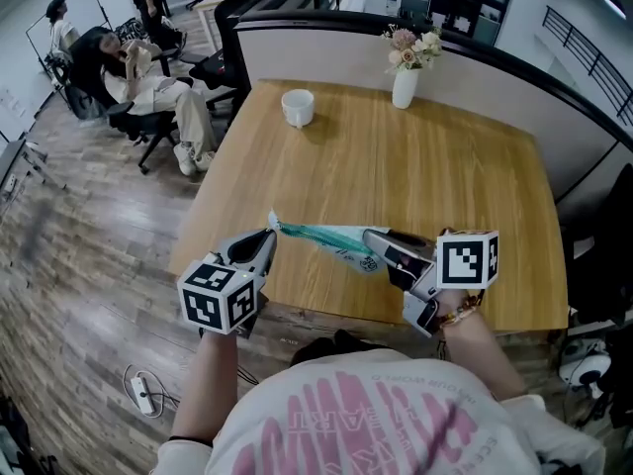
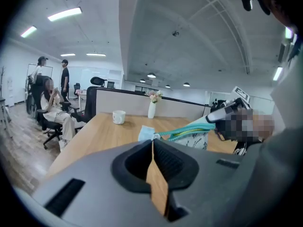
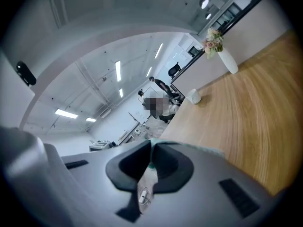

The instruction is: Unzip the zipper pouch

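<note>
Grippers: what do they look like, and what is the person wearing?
The left gripper and right gripper are grey tapering shells with black pads, each bearing a white cube with black square markers. The person wears a white T-shirt with pink print and a bracelet.

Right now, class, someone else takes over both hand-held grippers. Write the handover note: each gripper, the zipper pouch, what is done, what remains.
Left hand-held gripper: shut on the light blue end of the zipper pouch.
Right hand-held gripper: shut on the pouch's other end.
Pouch: stretched in the air between them, above the near edge of the wooden table.
Done: both ends gripped, teal zipper pulled taut.
Left: how far it is unzipped cannot be told; check, then probably draw the slider along.
</note>
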The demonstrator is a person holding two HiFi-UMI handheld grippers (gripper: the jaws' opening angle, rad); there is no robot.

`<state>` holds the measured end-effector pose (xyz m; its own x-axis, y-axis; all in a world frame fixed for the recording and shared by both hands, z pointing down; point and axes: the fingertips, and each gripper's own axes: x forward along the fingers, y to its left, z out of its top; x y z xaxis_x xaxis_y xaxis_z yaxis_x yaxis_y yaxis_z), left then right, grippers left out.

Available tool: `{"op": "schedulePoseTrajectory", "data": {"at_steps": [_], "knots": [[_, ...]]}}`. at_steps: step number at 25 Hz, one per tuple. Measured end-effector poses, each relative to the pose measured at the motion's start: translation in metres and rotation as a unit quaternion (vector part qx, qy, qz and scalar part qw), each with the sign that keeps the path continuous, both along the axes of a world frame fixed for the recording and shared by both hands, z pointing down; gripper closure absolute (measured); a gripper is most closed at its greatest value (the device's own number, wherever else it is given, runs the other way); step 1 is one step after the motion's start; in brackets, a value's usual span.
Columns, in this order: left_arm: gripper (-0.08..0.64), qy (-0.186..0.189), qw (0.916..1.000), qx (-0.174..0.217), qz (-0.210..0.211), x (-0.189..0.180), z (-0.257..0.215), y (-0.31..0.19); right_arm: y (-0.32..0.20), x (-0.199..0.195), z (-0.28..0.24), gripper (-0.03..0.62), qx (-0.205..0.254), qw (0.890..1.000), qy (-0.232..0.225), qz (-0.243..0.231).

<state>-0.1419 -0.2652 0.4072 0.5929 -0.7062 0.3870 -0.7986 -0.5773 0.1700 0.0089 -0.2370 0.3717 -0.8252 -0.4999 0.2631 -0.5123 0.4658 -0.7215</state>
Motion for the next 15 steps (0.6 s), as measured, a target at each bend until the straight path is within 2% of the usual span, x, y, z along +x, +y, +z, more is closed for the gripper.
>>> {"op": "schedulePoseTrajectory", "data": {"at_steps": [6, 11, 15], "knots": [[0.557, 0.027, 0.9985, -0.028, -0.038, -0.021, 0.025, 0.013, 0.002, 0.004, 0.001, 0.588, 0.029, 0.998, 0.033, 0.036], [0.557, 0.126, 0.9907, -0.042, -0.03, -0.015, 0.017, 0.031, 0.004, 0.014, 0.002, 0.586, 0.036, 0.995, 0.023, 0.091], [0.557, 0.166, 0.9848, -0.05, -0.002, 0.007, 0.008, 0.061, 0.012, 0.02, -0.002, 0.584, 0.055, 0.991, 0.012, 0.125]]}}
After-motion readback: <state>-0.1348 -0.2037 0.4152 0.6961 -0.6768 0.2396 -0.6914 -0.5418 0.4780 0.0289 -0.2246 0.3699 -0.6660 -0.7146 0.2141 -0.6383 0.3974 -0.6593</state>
